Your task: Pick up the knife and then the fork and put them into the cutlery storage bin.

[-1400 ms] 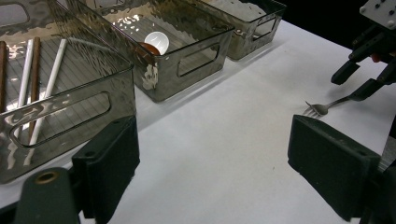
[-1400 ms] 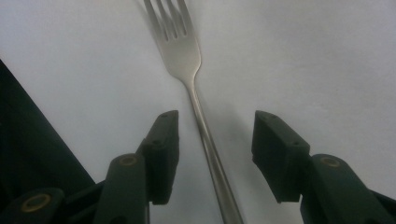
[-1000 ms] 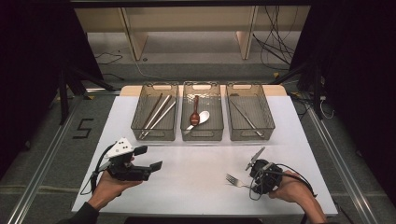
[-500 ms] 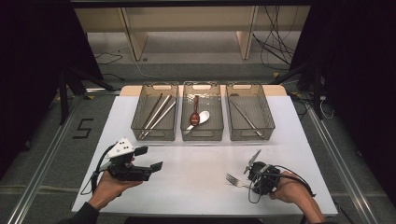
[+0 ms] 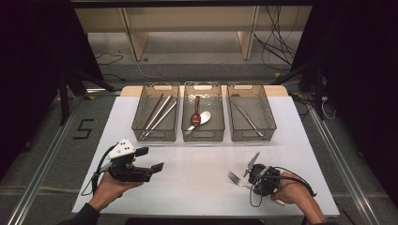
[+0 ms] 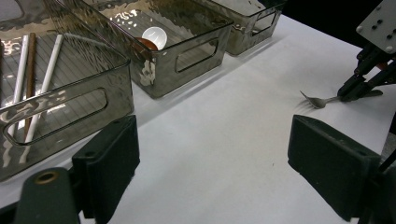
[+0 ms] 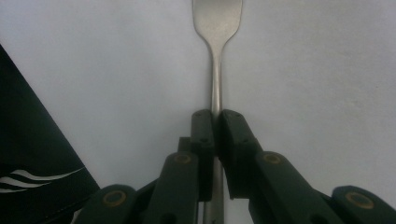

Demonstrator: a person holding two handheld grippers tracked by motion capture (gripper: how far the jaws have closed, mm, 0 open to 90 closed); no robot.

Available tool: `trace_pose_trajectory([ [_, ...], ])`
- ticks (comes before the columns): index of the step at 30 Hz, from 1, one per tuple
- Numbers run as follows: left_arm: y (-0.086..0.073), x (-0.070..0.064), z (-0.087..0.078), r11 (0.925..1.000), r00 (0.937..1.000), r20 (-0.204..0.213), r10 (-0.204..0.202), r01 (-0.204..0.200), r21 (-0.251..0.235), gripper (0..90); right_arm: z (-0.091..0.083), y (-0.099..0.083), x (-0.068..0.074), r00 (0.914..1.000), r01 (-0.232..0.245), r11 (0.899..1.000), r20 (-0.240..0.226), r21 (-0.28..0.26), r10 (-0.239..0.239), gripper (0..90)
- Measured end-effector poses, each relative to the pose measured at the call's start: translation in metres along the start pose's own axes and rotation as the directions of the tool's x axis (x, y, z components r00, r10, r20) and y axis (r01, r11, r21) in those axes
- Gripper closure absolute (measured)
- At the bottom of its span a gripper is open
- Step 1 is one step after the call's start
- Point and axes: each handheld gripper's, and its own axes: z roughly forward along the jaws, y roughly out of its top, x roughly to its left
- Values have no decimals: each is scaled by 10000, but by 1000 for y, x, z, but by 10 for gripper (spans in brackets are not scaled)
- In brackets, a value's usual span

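A metal fork [image 5: 234,178] lies on the white table [image 5: 197,164] at the front right. My right gripper [image 5: 248,183] is shut on the fork's handle. In the right gripper view its jaws pinch the handle [image 7: 216,93] and the fork's head [image 7: 217,18] points away. The left gripper view shows the fork [image 6: 320,101] with the right gripper [image 6: 353,92] on it. Over the table's front left, my left gripper [image 5: 152,159] is held wide open, with bare table between its pads [image 6: 109,158].
Three clear bins stand in a row at the back. The left bin [image 5: 141,132] holds chopsticks [image 5: 157,115]. In the middle bin [image 5: 203,135] lie a brown spoon [image 5: 196,117] and a white spoon [image 5: 203,117]. The right bin [image 5: 269,123] holds a metal utensil [image 5: 246,117].
My right hand has shifted slightly by the fork. The fork and the left gripper have stayed where they were.
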Motion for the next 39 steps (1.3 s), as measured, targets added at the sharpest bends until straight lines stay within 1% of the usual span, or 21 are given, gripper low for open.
trace_pose_trajectory([
  [2,0,0,0,10000,10000,1,17,-17,14,160,0,-1,0,10000,-8,10000,-54,-79,7,846],
  [6,0,0,0,10000,10000,-7,2,-2,8,159,-1,-2,-1,10000,49,9998,-6,-173,-50,847],
  [11,0,0,0,10000,10000,-13,-2,2,6,160,-7,-4,-4,9999,-101,9980,-16,-620,100,847],
  [13,0,0,0,10000,10000,-14,10,-10,20,159,-10,-5,-6,9996,-289,9951,-67,-944,284,847],
  [15,0,0,0,10000,10000,-27,-10,10,-12,160,-13,-6,-8,9987,-487,9910,-233,-1245,462,847],
  [17,0,0,0,10000,10000,-22,-15,15,1,159,-15,-6,-9,9975,-688,9871,-279,-1449,654,847],
  [19,0,0,0,10000,10000,-27,7,-7,0,159,-18,-7,-12,9966,-795,9822,-354,-1701,745,847],
  [22,0,0,0,10000,10000,-31,-16,16,-13,159,-22,-9,-15,9942,-1049,9728,-468,-2066,973,847],
  [26,0,0,0,10000,10000,-29,1,-1,-12,159,-27,-11,-20,9906,-1363,9592,-488,-2479,1281,848],
  [31,0,0,0,10000,10000,-50,13,-13,-7,159,-34,-13,-29,9860,-1667,9451,-435,-2812,1609,847],
  [34,0,0,0,10000,10000,-56,-4,4,-47,159,-40,-13,-37,9828,-1838,9297,-443,-3192,1791,847],
  [36,0,1,0,10000,10000,-47,-27,27,-23,159,-45,-12,-43,9794,-2002,9164,-448,-3466,1970,847],
  [37,0,1,0,10000,10000,-39,-48,48,-35,159,-47,-12,-46,9783,-2048,9114,-438,-3570,2026,847],
  [39,0,1,0,9998,9999,16,-162,163,-103,159,-51,-11,-50,9766,-2106,9047,-379,-3703,2119,847],
])
